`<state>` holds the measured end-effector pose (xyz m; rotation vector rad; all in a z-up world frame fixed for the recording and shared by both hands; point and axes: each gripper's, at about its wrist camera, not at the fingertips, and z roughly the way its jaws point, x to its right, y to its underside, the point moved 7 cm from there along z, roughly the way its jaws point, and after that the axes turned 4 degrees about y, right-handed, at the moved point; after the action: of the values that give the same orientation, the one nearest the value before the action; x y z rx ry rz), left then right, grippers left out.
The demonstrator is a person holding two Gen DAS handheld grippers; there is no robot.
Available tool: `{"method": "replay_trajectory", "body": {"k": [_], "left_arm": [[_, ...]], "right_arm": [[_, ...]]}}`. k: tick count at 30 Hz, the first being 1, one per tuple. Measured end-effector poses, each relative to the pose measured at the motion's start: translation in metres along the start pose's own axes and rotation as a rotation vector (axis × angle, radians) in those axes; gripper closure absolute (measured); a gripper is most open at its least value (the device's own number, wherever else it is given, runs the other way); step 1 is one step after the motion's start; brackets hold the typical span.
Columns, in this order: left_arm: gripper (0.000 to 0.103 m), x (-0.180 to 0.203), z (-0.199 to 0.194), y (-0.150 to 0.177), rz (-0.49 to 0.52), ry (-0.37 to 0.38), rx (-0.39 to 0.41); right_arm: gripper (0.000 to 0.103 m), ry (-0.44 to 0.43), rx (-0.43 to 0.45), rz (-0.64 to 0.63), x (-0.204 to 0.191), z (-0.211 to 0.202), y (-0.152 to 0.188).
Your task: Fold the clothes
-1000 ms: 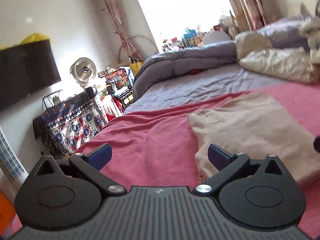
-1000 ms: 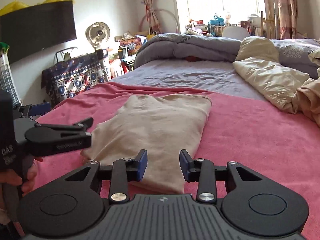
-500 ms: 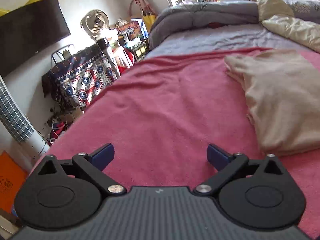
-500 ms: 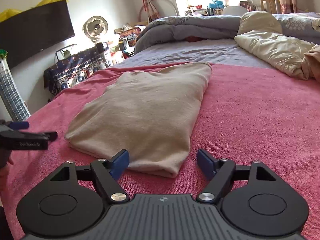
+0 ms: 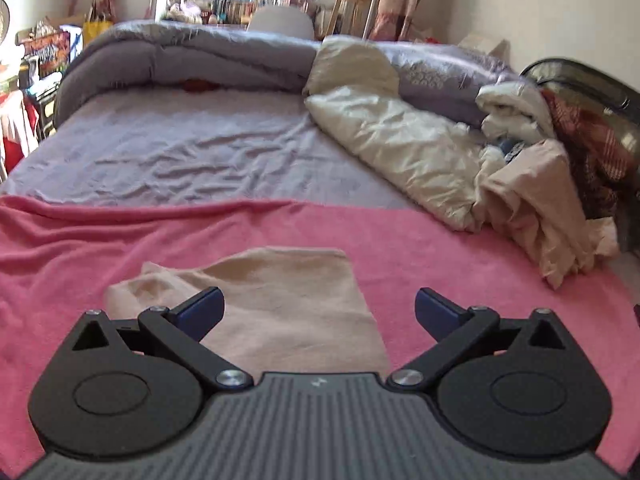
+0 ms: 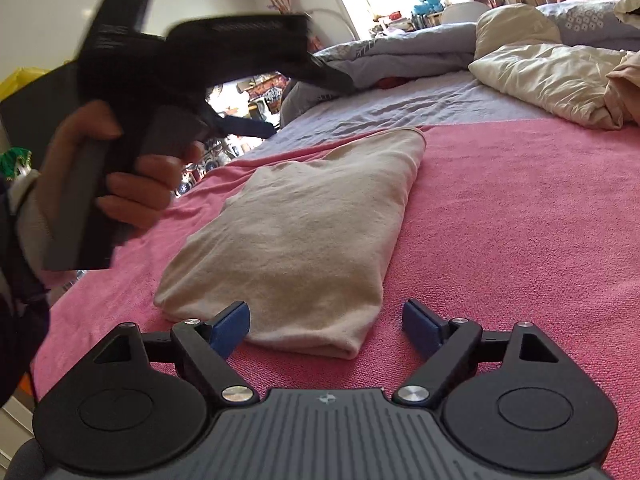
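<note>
A: Where is the beige garment [image 6: 308, 232] now?

B: It lies folded on the pink blanket [image 6: 520, 216], at 12 o'clock from the right tool [image 6: 326, 326], whose jaws are opening and empty.

A: And the left tool [image 5: 319, 312]?

B: Open, gripping nothing. More clothes [image 5: 536, 200] wait at 2 o'clock, so I judge much remains.

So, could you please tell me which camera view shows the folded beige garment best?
The right wrist view: the folded beige garment lies there almost whole on the pink blanket, with both long edges and the near fold visible. The left wrist view shows only its far part; the camera's own claw hides the rest.
</note>
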<state>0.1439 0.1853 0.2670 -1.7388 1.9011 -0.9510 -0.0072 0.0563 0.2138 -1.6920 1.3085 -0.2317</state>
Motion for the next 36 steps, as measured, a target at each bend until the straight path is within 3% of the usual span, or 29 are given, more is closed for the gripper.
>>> {"method": "replay_trajectory", "body": {"k": [3,10,17,21,23,27,32,36], "left_arm": [[0.0,-0.018,0.053,0.022,0.026,-0.174,-0.16],[0.0,-0.026,0.06,0.03,0.011,-0.18,-0.103],[0.0,-0.017,0.005,0.025,-0.009,-0.291,-0.151],[0.0,-0.008,-0.046,0.036,0.019,-0.336,-0.103],[0.0,-0.003,-0.068,0.048,0.007,-0.329,-0.087],[0.0,0.012,-0.1,0.08,-0.03,-0.321,-0.067],[0.0,0.028,-0.104,0.123,-0.044,-0.333,-0.092],[0.0,0.025,-0.089,0.15,-0.068,-0.352,-0.126]], "right_arm": [[0.019,-0.019,0.006,0.027,0.003,-0.002,-0.001],[0.016,-0.041,0.008,0.054,0.005,-0.004,-0.001],[0.016,-0.052,0.018,0.137,0.013,-0.017,-0.002],[0.012,0.099,0.041,0.12,0.022,-0.058,0.006],[0.005,0.192,0.08,0.098,0.032,-0.083,0.013],[0.003,0.366,0.13,0.076,0.058,-0.125,0.022],[0.001,0.557,0.145,0.093,0.107,-0.14,0.02],[0.0,0.62,0.133,0.06,0.128,-0.124,0.042]]}}
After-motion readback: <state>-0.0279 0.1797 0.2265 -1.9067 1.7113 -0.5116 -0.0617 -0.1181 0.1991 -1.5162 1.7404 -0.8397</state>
